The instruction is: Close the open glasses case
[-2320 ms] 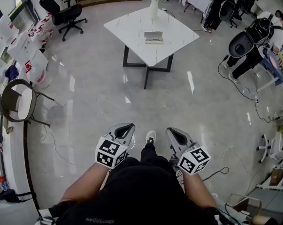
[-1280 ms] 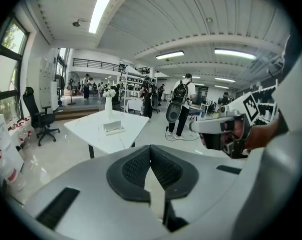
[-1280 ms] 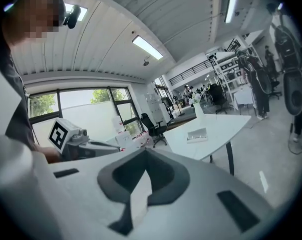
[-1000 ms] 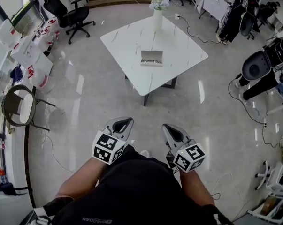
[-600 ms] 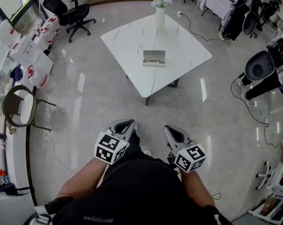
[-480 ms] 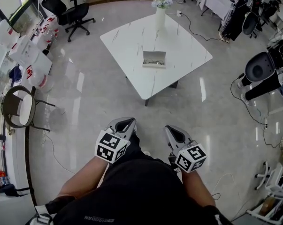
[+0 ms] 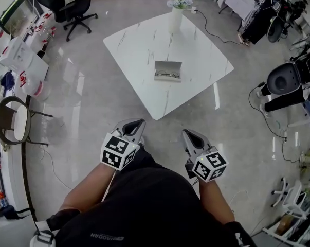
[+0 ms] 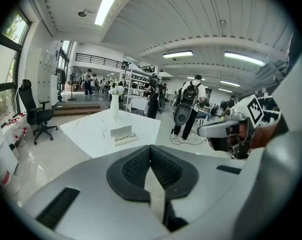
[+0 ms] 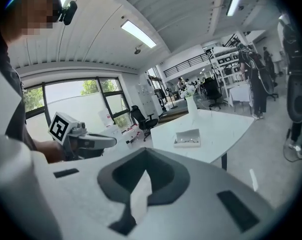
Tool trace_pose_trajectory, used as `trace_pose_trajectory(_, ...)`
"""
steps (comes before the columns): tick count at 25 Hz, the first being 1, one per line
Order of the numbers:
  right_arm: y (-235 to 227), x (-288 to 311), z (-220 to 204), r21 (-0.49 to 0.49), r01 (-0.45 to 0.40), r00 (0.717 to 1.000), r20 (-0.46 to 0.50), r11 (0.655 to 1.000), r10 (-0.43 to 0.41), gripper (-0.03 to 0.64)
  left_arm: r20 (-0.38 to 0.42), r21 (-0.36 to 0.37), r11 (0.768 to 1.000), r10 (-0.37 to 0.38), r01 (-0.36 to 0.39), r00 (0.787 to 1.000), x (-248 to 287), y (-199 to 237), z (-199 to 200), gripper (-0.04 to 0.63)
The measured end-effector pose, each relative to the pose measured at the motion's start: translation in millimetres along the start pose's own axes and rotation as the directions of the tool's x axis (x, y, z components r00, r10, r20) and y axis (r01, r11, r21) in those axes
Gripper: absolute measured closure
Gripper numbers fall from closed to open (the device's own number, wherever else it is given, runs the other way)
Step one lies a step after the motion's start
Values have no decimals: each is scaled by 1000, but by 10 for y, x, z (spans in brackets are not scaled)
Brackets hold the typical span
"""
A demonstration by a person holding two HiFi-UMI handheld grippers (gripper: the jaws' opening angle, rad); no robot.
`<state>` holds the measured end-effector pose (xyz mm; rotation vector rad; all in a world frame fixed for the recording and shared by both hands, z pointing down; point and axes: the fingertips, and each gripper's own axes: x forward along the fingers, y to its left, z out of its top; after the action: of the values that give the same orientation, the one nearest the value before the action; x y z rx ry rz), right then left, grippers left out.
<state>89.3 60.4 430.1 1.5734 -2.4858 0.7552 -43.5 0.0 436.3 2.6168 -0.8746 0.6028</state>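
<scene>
Head view: one open glasses case (image 7: 168, 70) lies near the middle of the one white bench (image 7: 139, 45), at 12 o'clock from the person. One vase (image 7: 176, 15) stands at 12 o'clock of it. The two tongs hang low, well apart from the bench: the left tongs (image 7: 135, 126) at 7 o'clock of the case, the right tongs (image 7: 191, 137) at 5 o'clock.

Left gripper view: the left tongs (image 8: 151, 151) are pressed together, with nothing between. The case (image 8: 123, 134) shows at 11 o'clock.

Right gripper view: the right tongs (image 9: 145, 159) are pressed together too, and empty. The case (image 9: 187, 137) shows at 1 o'clock.
</scene>
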Motion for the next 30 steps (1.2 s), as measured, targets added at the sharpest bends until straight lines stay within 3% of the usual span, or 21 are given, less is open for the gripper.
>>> trace_pose_trajectory(7, -308, 488, 404, -4, 56, 998, -9, 998, -56, 620, -10, 48, 999, -24, 25, 1000, 374, 545, 379, 594)
trace_pose_trajectory(16, -602, 1040, 596, 0, 133, 990, -57, 991, -132, 620, -20, 81, 993, -84, 85, 996, 765, 1074, 636, 594)
trace_pose_trajectory(21, -735, 1341, 622, 11, 178, 982, -72, 984, -177, 620, -28, 113, 988, -100, 102, 995, 878, 1359, 665, 594)
trace_pose_trajectory(30, -882, 1539, 711, -41, 229, 969, -88, 973, -231, 620, -61, 87, 989, -114, 119, 992, 1022, 1650, 585, 594)
